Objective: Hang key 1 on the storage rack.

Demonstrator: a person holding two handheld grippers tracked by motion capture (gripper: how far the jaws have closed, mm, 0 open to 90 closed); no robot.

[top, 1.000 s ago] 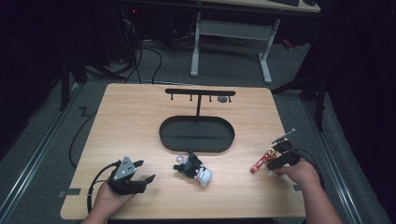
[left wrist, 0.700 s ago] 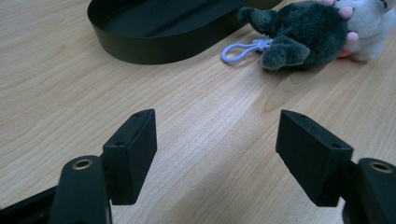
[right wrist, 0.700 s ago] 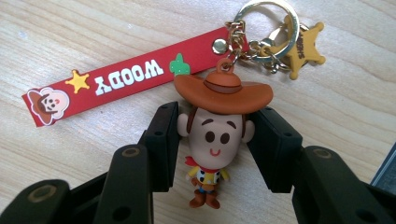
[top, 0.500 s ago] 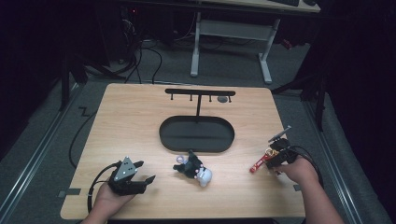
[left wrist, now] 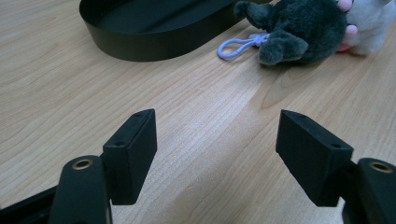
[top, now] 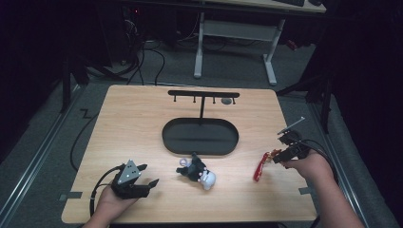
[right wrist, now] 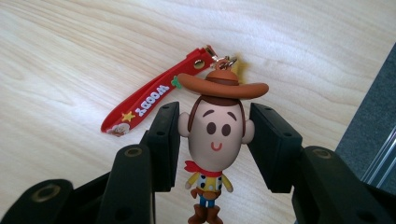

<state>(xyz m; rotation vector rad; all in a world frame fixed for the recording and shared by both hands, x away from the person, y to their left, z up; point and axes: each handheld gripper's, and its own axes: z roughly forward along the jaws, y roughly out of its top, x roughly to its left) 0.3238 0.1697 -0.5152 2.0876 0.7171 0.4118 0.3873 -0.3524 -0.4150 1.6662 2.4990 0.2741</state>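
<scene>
While rubbery cowboy figure [right wrist: 215, 140] sits between right claw [right wrist: 214, 145] jaws.

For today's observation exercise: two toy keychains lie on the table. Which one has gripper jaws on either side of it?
The cowboy figure keychain with the red strap, its head between the right gripper jaws. The plush keychain lies apart, ahead of the open left gripper.
</scene>
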